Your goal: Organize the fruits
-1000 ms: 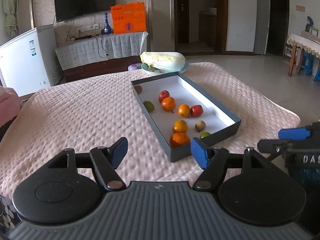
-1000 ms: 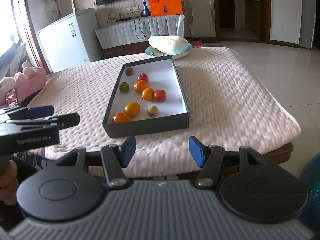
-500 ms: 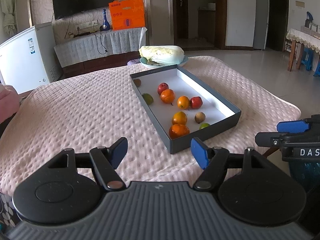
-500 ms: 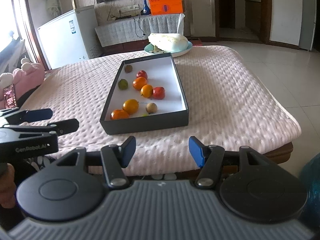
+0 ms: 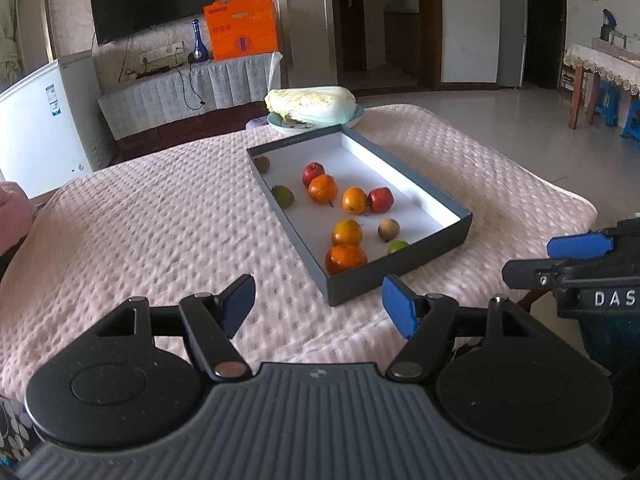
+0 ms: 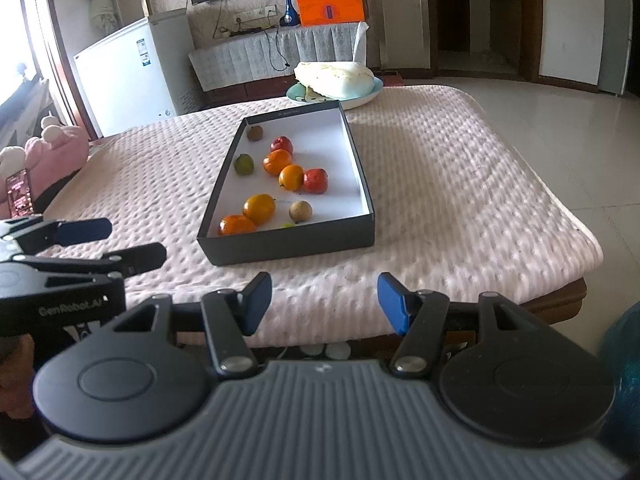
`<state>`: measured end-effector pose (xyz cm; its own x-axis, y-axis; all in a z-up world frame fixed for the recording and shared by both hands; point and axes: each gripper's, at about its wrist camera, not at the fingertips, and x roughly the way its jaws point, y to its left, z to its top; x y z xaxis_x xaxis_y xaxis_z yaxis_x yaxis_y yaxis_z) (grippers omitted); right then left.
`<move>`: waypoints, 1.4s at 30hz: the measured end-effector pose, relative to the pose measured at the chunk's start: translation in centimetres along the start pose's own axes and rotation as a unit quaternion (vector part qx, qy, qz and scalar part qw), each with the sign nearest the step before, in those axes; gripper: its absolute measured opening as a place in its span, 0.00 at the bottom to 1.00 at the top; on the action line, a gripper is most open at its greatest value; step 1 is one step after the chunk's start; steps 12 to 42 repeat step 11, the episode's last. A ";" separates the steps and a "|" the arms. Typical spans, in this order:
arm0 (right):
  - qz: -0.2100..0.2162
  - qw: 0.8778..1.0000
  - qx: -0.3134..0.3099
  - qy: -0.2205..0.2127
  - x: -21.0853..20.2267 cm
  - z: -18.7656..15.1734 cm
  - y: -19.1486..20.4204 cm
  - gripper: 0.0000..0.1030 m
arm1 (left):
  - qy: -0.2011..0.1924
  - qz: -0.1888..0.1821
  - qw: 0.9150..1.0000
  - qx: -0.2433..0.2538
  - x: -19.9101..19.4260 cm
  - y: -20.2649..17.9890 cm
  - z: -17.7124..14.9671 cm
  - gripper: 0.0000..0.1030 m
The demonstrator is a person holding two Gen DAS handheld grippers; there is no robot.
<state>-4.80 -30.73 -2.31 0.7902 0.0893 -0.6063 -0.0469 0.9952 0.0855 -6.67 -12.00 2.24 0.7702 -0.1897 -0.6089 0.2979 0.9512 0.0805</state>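
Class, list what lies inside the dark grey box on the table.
Inside the box: four oranges, two red apples, two brown fruits and a green one. Another green fruit is half hidden by the near wall.

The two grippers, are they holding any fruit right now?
No. The left gripper and the right gripper are both open and empty. All the fruit lies in the box.

A cabbage [image 5: 311, 103] on a plate [image 6: 362, 98], an orange box [image 5: 241, 26] beside a blue bottle [image 5: 196, 43]
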 end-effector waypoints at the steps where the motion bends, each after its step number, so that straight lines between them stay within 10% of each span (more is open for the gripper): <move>1: 0.001 1.000 0.000 0.000 0.0 0.0 0.0 0.59 | -0.001 -0.001 1.000 0.000 0.0 0.0 0.1 0.73; 42: 0.001 1.000 0.003 -0.004 -0.1 -0.1 -0.1 0.59 | -0.015 0.007 1.000 0.006 -0.2 -0.4 0.5 0.73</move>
